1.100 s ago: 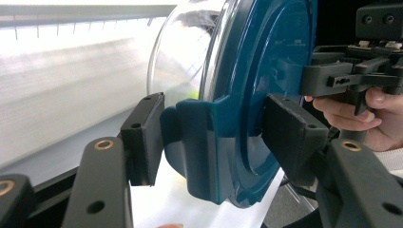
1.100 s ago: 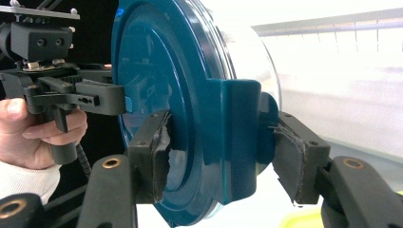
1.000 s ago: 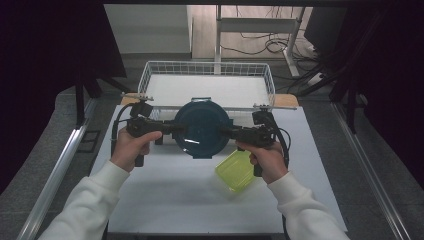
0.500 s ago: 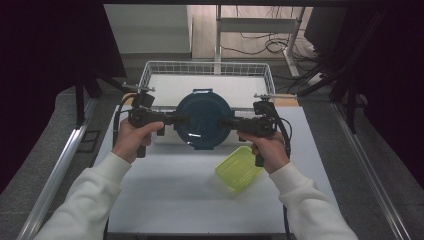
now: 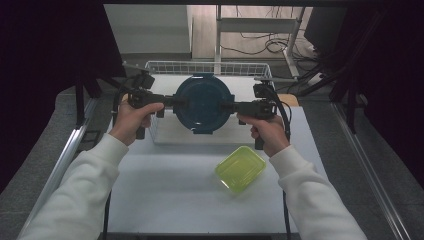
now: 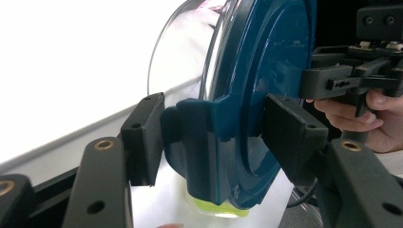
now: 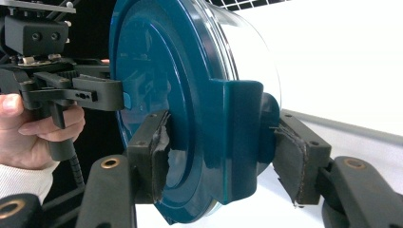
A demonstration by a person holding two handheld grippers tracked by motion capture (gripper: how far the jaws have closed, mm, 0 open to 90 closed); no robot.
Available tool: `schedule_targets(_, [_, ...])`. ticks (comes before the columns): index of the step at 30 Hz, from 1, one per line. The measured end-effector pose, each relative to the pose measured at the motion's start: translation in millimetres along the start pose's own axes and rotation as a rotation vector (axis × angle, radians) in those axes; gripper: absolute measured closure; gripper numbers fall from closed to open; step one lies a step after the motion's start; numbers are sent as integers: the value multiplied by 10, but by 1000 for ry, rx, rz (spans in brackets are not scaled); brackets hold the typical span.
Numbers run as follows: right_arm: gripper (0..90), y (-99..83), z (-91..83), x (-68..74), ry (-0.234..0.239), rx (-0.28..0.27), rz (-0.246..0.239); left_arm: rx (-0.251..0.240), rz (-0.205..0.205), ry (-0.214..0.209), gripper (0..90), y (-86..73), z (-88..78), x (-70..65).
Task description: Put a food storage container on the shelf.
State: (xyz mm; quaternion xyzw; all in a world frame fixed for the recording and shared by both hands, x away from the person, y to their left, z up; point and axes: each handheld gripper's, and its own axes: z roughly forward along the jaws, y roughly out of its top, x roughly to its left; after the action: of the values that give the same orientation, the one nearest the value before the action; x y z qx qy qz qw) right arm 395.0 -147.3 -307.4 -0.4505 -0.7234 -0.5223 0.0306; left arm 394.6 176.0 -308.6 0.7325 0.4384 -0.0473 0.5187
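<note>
Teal-lidded round clear container [image 5: 203, 103] held up between both grippers, over the wire basket [image 5: 207, 68]. Left gripper [image 6: 209, 137] jaws pinching one lid latch tab; right gripper [image 7: 221, 152] jaws clamped on the opposite tab. Below the right gripper's jaws, on the white worktop [image 5: 165, 185]: a yellow-green rectangular container [image 5: 240, 168].

A round clear container [image 5: 203, 102] with a dark teal clip-on lid [image 7: 157, 90] hangs in the air above the front edge of the white wire basket [image 5: 207, 67]. It is held at two opposite lid clips: the left gripper [image 5: 170, 101] clamps the clip [image 6: 202, 142] on its left side, the right gripper [image 5: 231, 107] the clip on its right. The lid faces up in the high view. A lime-green rectangular container [image 5: 240, 168] lies flat on the table, well in front of the basket and to the right.
</note>
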Motion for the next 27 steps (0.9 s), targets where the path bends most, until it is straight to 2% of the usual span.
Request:
schedule_targets(8, [416, 216, 46, -72, 2, 5, 1, 0, -10, -3, 416, 205, 38, 84])
schedule_targets(16, [415, 450, 116, -221, 8, 6, 30, 20, -10, 5, 415, 468, 123, 205])
schedule_targets(21, [415, 585, 179, -317, 0, 18, 54, 24, -32, -7, 415, 595, 209, 332])
schedule_targets(27, [409, 698, 243, -438, 2, 34, 92, 42, -58, 1, 415, 695, 281, 397])
